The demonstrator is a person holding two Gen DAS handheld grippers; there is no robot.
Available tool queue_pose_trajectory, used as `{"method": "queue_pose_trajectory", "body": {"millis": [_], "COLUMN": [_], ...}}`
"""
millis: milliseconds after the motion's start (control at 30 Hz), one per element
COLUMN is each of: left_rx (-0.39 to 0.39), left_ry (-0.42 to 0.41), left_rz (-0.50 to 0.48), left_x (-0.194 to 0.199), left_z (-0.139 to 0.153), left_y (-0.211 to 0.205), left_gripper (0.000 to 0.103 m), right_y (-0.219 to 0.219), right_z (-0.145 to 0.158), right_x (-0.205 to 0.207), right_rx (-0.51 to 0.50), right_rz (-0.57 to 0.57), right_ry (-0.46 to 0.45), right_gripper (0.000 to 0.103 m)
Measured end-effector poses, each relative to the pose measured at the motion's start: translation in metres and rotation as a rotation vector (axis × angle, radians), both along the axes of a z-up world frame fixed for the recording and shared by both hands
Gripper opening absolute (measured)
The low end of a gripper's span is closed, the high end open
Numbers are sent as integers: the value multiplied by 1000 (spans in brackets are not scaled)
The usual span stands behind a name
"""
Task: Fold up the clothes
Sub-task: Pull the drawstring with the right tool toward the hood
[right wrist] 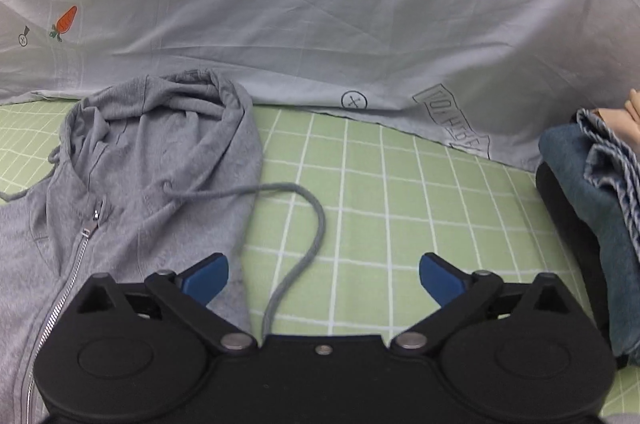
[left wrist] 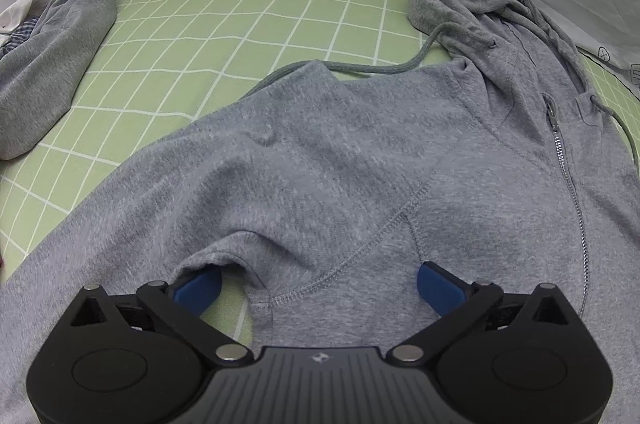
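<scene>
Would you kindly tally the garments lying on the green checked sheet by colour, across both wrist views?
Grey: 2, the zip hoodie and a second grey garment at the left edge.
Blue: 1, folded denim, with a blue-and-white striped cloth on top, whose kind I cannot tell.
Total: 3 garments.

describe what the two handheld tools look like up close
Both match: the left tool and right tool have a black body with round side housings, black linkage arms on silver pivot pins, and blue fingertips. The left's ribbed centre plate bears a small pale logo.
</scene>
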State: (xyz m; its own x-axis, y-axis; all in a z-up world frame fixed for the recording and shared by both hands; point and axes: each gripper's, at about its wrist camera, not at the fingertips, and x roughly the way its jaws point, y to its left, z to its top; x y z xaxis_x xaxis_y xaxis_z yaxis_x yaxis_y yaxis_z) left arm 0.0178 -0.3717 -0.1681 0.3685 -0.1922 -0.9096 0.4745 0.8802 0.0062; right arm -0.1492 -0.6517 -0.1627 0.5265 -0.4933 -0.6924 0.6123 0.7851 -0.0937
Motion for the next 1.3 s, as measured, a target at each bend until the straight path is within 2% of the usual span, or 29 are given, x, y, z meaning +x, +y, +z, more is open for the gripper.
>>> {"method": "queue_pose_trajectory", "body": {"millis": [67,233,300,333,400,467,500,533,567,600,633,700,800,900,1000,1133,1200,1300], "left_rx": [1,-1,-1,-1,0,1,1,2,3,3,4,6,8,9,9,10,11,15], "left_ry": [2,-1,-2,-1,1,3,4,5,6,7,8,12,15,18,20,26,28,34], "left_rz": [0,1,2,2,3,5,6,8,9,11,12,14,13,14,18,36,27,8], "left_x": [0,-1,-1,0,0,1,1,1,1,1,1,1,2,2,2,0,-2,-6], "left_z": [0,0,-1,-1,-1,-1,-1,-1,-1,-1,-1,-1,-1,-1,-1,-1,-1,-1], "left_y": [0,0,0,0,-1,0,0,0,0,0,-1,-1,-1,-1,0,1,3,4], "left_gripper": [103,103,103,103,103,103,103,103,103,103,103,103,103,103,103,103,103,103], "right_y": [6,11,13,15,20,24,25,26,27,28,28,25,11,-6,-15,-1,9,37], "right_z": [-5,-10,-11,-11,-11,-10,-9,-9,-8,-8,-8,-8,8,44,88,115,108,79], "right_x": [-9,-18,-19,-19,-16,-12,-9,-7,-4,-1,4,11,18,14,-6,-40,-51,-61], "right_rx": [-7,-15,-10,-8,-14,-22,-21,-19,-18,-8,-1,-37,-89,-87,-7,122,230,376], "right_rz": [-11,-85,-78,-57,-11,37,57,78,98,118,130,145,121,56,-1,16,43,70], "right_ry": [4,77,99,99,105,113,120,126,133,139,150,160,104,-42,-243,-424,-433,-361], "right_gripper": [103,102,92,83,73,52,47,39,27,20,2,2,2,2,2,2,2,3]}}
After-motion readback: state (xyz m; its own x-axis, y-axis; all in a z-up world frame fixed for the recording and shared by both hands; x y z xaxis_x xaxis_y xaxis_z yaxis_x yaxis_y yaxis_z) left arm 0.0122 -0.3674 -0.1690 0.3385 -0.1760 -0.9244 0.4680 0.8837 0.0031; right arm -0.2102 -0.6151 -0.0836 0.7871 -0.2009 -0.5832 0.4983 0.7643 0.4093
